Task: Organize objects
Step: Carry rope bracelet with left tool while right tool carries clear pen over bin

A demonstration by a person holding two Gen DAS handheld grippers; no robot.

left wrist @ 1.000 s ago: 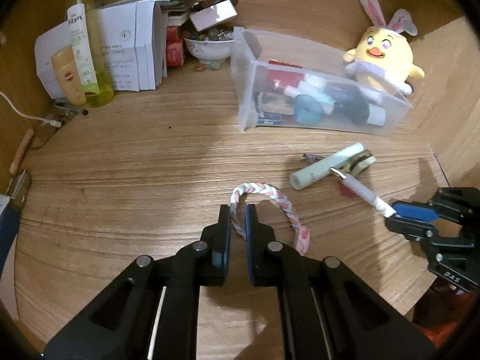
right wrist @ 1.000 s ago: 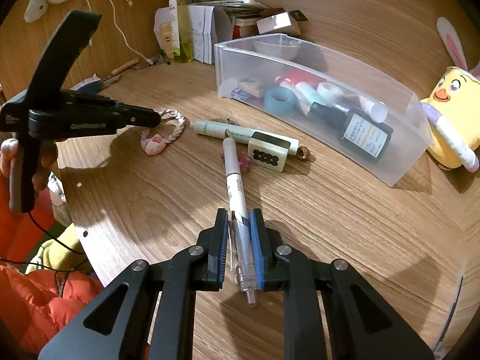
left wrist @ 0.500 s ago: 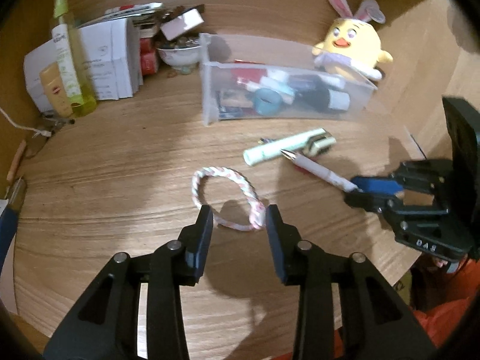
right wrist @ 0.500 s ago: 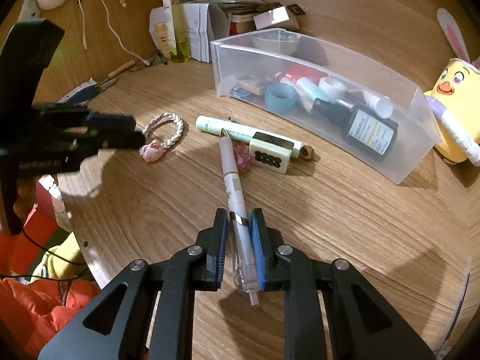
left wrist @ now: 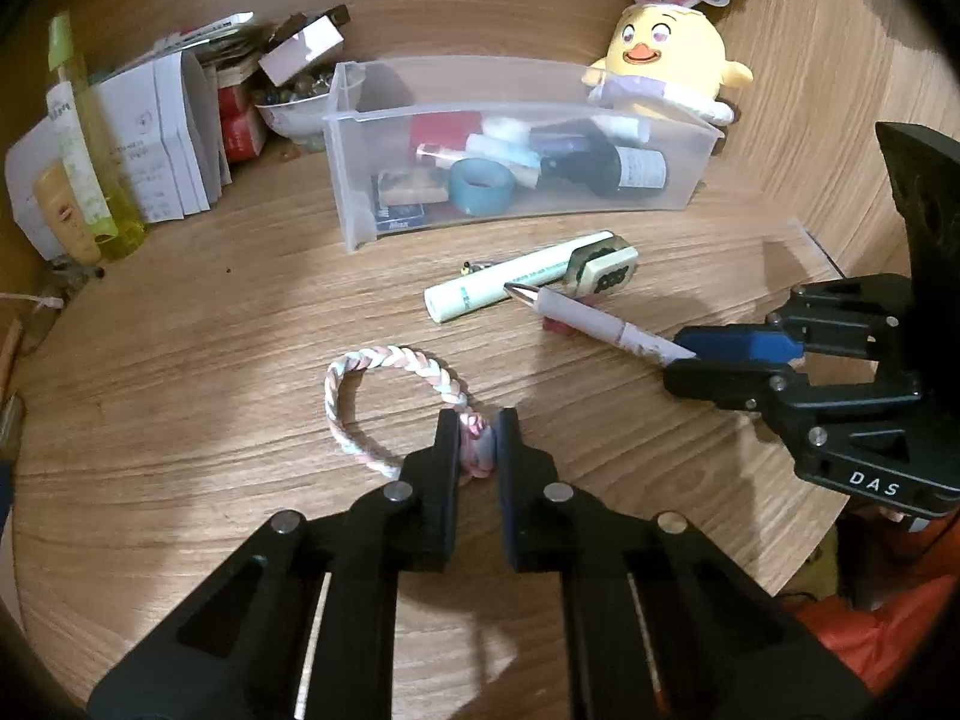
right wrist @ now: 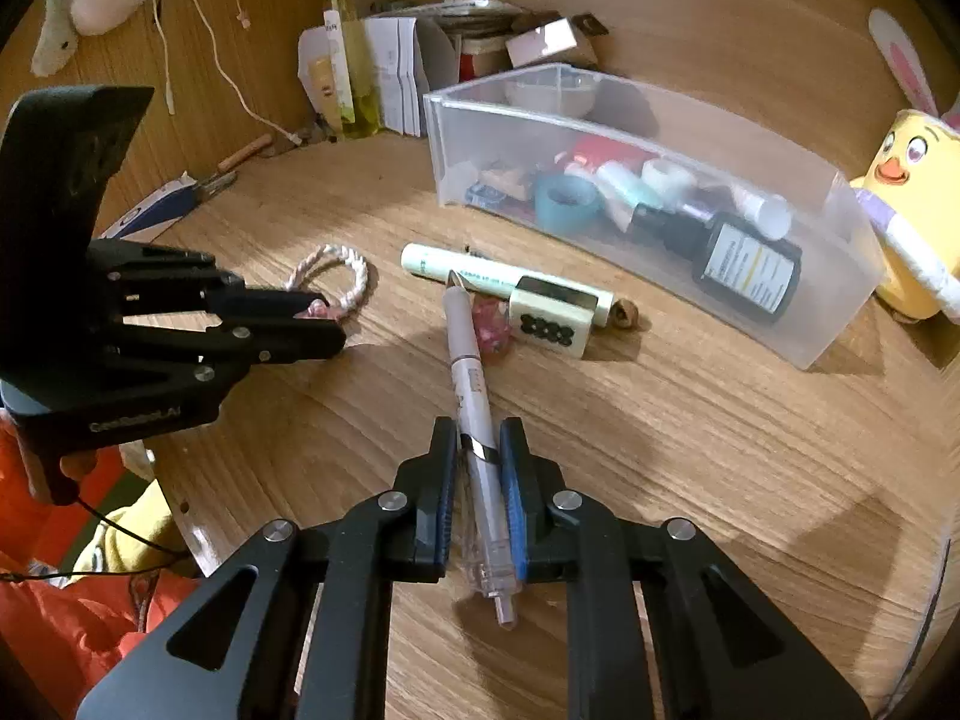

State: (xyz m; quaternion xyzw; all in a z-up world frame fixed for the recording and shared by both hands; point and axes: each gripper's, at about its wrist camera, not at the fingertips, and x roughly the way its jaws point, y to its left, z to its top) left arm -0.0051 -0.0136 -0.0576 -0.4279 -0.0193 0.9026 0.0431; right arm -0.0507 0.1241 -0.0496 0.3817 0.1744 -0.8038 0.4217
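My left gripper is shut on the pink charm end of a braided pink-and-white bracelet that lies on the wooden table; the bracelet also shows in the right wrist view. My right gripper is shut on a white pen, its tip pointing at a pale green tube. The right gripper also shows in the left wrist view, holding the pen. A clear plastic bin holding bottles and a tape roll stands behind.
A mahjong tile and a small pink item lie by the green tube. A yellow chick plush sits at the back right. Bottles, papers and a bowl crowd the back left. The table's front edge is near.
My left gripper opened, moved to the bracelet's charm end, and has now closed on it. The right gripper keeps hold of the pen and has barely moved.
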